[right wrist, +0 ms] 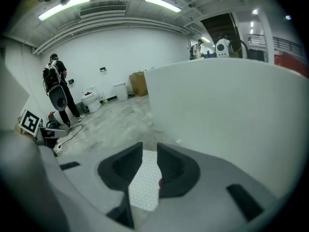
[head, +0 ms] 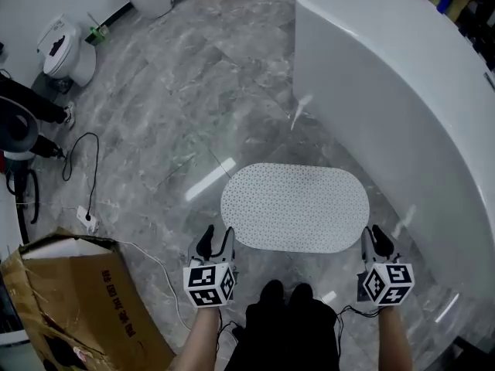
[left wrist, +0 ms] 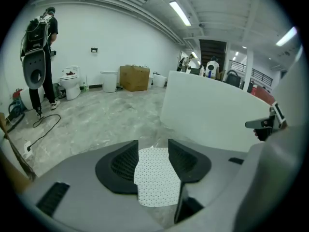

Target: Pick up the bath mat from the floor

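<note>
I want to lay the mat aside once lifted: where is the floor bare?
Widest bare floor lies between bath mat, bathtub and toilet. Left side is crowded: cardboard box, cable. Only a narrow strip separates bath mat from bathtub.

Bright, even light comes from ceiling tube lamps (left wrist: 179,12) overhead; white glare streaks lie on the glossy marble floor (head: 155,107) just ahead of the left gripper (head: 216,242). Both gripper views bulge fisheye-round, with black corners.
</note>
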Demonstrator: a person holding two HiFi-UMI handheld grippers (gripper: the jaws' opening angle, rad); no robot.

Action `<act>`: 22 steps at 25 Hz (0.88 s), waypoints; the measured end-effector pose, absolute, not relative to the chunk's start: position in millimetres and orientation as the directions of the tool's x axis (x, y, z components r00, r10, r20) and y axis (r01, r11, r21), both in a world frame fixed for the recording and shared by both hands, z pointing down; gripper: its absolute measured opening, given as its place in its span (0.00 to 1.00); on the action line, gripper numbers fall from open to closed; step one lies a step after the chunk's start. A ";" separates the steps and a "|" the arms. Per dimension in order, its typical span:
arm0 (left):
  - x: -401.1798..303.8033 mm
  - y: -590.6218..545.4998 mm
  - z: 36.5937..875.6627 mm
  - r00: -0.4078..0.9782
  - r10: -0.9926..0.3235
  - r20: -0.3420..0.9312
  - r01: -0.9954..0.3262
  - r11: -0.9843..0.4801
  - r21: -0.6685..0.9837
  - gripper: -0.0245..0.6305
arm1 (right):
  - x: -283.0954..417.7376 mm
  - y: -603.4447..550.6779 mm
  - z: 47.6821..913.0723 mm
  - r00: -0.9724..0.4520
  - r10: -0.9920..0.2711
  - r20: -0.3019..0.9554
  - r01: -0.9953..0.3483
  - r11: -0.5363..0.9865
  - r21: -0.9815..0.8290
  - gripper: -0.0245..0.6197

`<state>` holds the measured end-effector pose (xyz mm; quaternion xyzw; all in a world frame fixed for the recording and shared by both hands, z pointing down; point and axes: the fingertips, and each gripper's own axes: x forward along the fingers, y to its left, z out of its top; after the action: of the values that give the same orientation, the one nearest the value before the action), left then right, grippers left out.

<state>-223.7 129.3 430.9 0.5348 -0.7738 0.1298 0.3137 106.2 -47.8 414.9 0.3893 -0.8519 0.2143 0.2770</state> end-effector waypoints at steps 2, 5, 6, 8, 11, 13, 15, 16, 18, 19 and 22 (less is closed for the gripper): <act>-232.6 132.5 465.6 -0.253 -0.735 0.629 -0.900 0.418 0.126 0.34 | 88.8 -50.9 447.6 -0.571 -0.518 0.636 -0.752 0.641 -0.154 0.19; -245.2 134.4 517.3 -0.285 -0.718 0.635 -0.882 0.455 0.118 0.34 | 58.7 -58.5 496.7 -0.619 -0.470 0.629 -0.695 0.701 -0.159 0.19; -248.7 133.7 534.4 -0.292 -0.714 0.636 -0.878 0.463 0.116 0.34 | 48.8 -61.5 513.3 -0.632 -0.456 0.626 -0.677 0.719 -0.160 0.19; -255.5 133.0 566.8 -0.306 -0.707 0.638 -0.870 0.479 0.113 0.35 | 28.4 -66.3 544.8 -0.659 -0.428 0.618 -0.639 0.752 -0.161 0.19; -266.0 133.4 610.4 -0.331 -0.698 0.636 -0.854 0.508 0.114 0.35 | -3.8 -72.4 587.4 -0.702 -0.383 0.600 -0.576 0.801 -0.163 0.19; -272.7 134.0 638.2 -0.344 -0.693 0.634 -0.842 0.526 0.118 0.35 | -24.4 -75.5 614.2 -0.727 -0.354 0.588 -0.534 0.830 -0.161 0.19; -279.9 137.0 664.7 -0.354 -0.687 0.635 -0.835 0.537 0.115 0.36 | -44.7 -75.7 638.6 -0.749 -0.328 0.576 -0.497 0.853 -0.159 0.19; -284.1 139.1 677.2 -0.359 -0.683 0.636 -0.833 0.541 0.111 0.36 | -55.4 -74.7 649.5 -0.759 -0.315 0.570 -0.479 0.863 -0.160 0.19; -292.7 143.7 700.0 -0.368 -0.673 0.642 -0.829 0.550 0.101 0.37 | -76.7 -70.6 668.5 -0.779 -0.285 0.558 -0.439 0.884 -0.162 0.19; -295.9 146.1 709.9 -0.371 -0.668 0.645 -0.826 0.555 0.099 0.37 | -86.3 -68.0 676.5 -0.789 -0.267 0.553 -0.418 0.894 -0.164 0.19; -301.9 151.1 734.9 -0.373 -0.654 0.658 -0.819 0.565 0.098 0.38 | -110.5 -61.4 694.1 -0.815 -0.217 0.537 -0.357 0.918 -0.171 0.18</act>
<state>-301.9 151.1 734.9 0.4495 -0.8194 0.1234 0.3336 -110.5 -61.4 694.1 0.1522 -0.9433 0.1331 0.2632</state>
